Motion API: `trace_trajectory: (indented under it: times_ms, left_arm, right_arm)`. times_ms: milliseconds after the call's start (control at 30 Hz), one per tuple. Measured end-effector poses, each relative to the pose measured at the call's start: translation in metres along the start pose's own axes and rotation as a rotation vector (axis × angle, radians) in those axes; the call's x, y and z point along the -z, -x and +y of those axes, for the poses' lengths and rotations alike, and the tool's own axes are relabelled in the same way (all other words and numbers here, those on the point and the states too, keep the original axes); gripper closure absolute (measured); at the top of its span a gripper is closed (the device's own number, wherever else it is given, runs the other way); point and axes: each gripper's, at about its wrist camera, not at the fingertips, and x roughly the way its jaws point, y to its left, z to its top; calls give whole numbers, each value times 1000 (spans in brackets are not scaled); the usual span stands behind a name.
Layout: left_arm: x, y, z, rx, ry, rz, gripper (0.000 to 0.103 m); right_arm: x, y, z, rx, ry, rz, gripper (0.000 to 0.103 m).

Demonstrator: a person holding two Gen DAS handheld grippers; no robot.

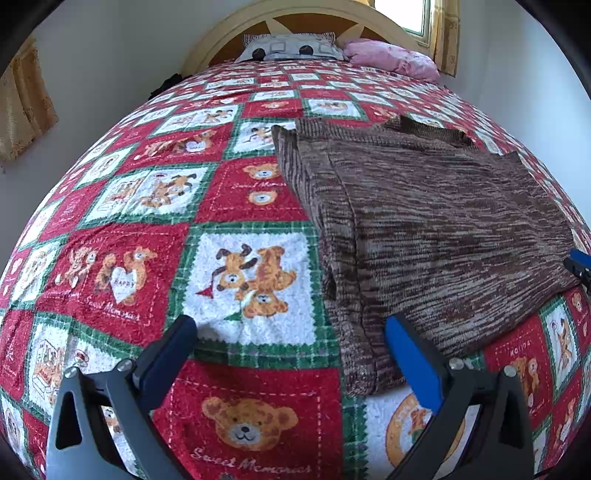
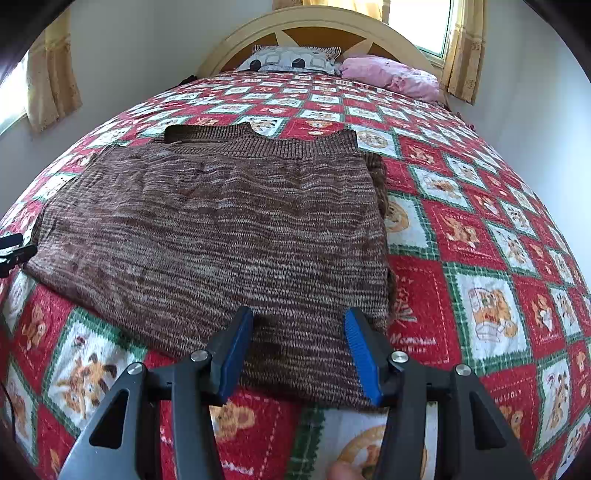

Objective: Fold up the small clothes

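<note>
A brown knitted sweater (image 1: 424, 229) lies flat on the bed with its sides folded in; it also shows in the right wrist view (image 2: 221, 229), collar at the far end. My left gripper (image 1: 291, 332) is open and empty, just above the blanket at the sweater's near left corner. Its right finger is over the sweater's edge. My right gripper (image 2: 299, 325) is open and empty over the sweater's near hem, right of middle. The right gripper's tip shows at the right edge of the left wrist view (image 1: 580, 264). The left gripper's tip shows at the left edge of the right wrist view (image 2: 14, 249).
The bed carries a red, green and white teddy-bear blanket (image 1: 240, 206). A patterned pillow (image 2: 291, 59) and a pink pillow (image 2: 391, 75) lie by the rounded headboard (image 2: 314, 26). White walls, curtains and a window (image 2: 424, 22) surround the bed.
</note>
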Motion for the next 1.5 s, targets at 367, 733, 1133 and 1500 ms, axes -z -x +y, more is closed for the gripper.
trace_trajectory:
  times_ms: [367, 733, 1133, 1500]
  left_arm:
    - [4, 6, 4, 28, -11, 9, 0]
    - [9, 23, 36, 38, 37, -9, 0]
    - [-15, 24, 72, 65, 139, -80, 0]
    - [-38, 13, 85, 143, 170, -85, 0]
  right_arm:
    - [1, 12, 11, 63, 55, 2, 50]
    - [-7, 28, 38, 67, 126, -8, 49]
    - [-25, 45, 156, -66, 370, -141, 49]
    - [-16, 29, 280, -191, 673, -209, 49]
